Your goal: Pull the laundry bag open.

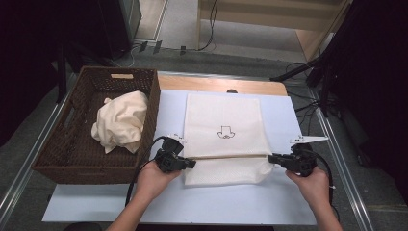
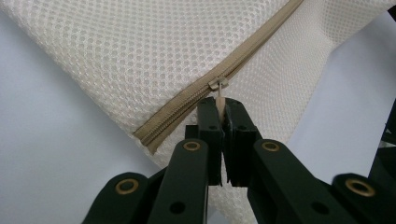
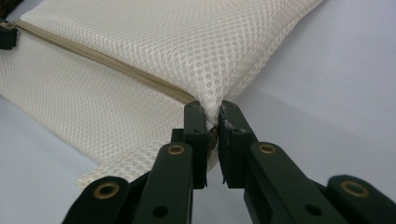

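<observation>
Zipper-opening step on mesh laundry bag (image 1: 223,130): left tool (image 2: 222,105) clenched on zipper pull (image 2: 219,99), right tool (image 3: 211,112) pinching bag's corner. Next likely: drag pull along zipper (image 1: 226,156) toward right tool, corner kept taut.

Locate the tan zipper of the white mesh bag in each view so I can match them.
High view: the zipper runs level across the mesh bag, between the left tongs and the right tongs.
Left gripper view: it slants from lower left to upper right.
Right gripper view: it slants from upper left down to centre.
Shared landmark: the zipper itself.
</observation>
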Tool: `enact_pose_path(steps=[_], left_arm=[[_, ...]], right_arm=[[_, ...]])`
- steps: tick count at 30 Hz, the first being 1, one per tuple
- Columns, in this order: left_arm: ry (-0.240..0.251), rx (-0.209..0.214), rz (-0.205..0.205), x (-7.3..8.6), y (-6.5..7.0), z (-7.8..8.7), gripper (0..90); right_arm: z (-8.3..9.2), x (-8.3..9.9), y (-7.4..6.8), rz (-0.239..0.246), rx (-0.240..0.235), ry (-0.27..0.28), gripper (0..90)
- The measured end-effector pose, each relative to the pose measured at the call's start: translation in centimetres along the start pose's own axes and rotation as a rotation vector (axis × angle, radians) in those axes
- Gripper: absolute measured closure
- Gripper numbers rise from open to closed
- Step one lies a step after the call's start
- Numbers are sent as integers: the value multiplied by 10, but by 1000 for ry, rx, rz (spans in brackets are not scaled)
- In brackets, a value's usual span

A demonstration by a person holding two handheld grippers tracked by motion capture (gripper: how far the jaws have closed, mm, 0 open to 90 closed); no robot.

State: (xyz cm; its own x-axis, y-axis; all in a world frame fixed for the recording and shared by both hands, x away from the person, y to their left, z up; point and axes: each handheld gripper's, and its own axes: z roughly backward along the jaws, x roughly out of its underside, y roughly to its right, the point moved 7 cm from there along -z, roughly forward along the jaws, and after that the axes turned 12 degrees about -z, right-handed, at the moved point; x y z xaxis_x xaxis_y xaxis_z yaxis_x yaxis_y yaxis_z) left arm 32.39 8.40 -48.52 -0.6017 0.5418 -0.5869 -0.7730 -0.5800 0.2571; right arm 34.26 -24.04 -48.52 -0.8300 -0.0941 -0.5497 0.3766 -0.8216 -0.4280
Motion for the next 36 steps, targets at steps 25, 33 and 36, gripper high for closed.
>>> enact_pose_path(steps=[25, 33, 36], left_arm=[[-31, -62, 5, 6, -4, -4, 870], [-53, -69, 3, 9, -8, -14, 867], [-47, -60, 9, 8, -8, -16, 866]], right_arm=[[3, 4, 18, -40, 37, -16, 840], [-6, 7, 18, -45, 44, -41, 836], [-9, 8, 18, -46, 50, -50, 836]])
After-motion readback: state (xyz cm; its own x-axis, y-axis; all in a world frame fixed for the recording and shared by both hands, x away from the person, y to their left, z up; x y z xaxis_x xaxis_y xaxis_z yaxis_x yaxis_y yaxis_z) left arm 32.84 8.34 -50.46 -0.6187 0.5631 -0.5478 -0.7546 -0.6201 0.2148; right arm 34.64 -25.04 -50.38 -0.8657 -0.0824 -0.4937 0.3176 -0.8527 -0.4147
